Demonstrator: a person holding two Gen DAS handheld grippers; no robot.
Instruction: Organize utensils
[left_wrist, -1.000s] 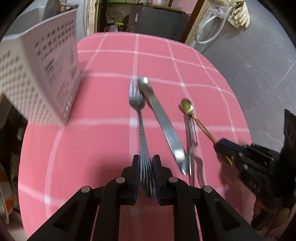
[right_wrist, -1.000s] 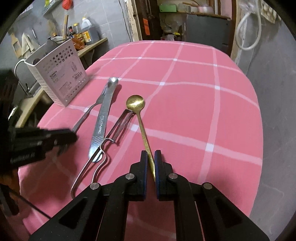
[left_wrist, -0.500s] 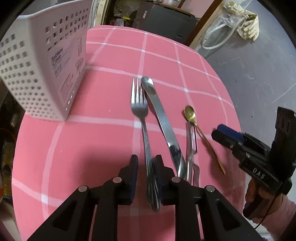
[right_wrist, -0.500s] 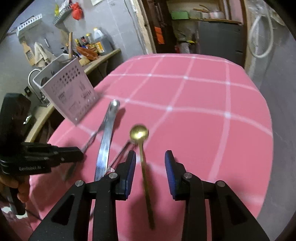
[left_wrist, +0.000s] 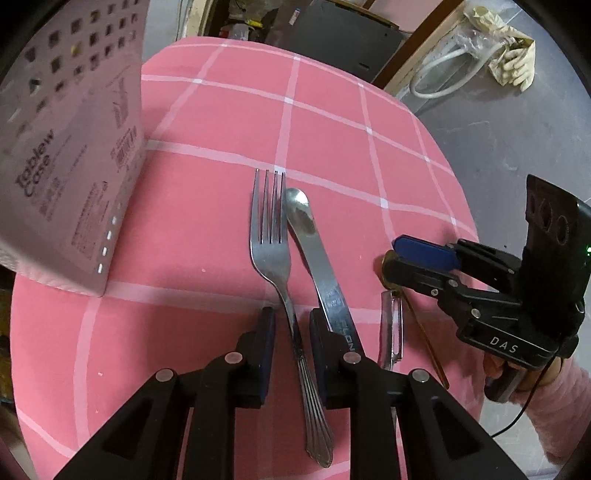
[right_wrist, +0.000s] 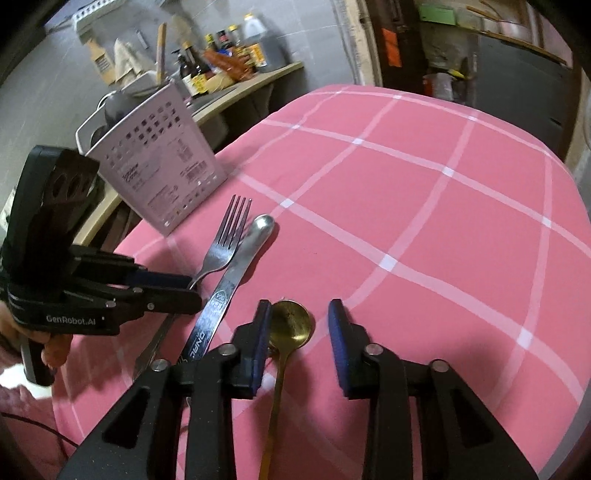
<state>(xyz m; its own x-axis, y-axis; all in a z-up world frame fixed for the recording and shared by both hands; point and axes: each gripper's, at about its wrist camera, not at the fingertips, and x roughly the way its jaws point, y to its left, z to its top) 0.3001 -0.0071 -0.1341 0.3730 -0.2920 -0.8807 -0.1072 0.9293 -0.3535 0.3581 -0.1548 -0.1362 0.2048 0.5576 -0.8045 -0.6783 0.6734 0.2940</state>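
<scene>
"Tablew Care" was printed on caddy label, with barcode and small print too fine to read; same label showed in right wrist view, unreadable there. "DAS" stood on right gripper body. "GenRobot.AI" stood on left gripper body. Knife blade bore stamped brand, partly hidden; in right wrist view round stamp seemed to read "304", letters below it unclear

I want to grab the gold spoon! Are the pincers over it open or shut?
Open. The right gripper has a wide gap between its fingers, and the gold spoon lies loose on the cloth between them.
</scene>
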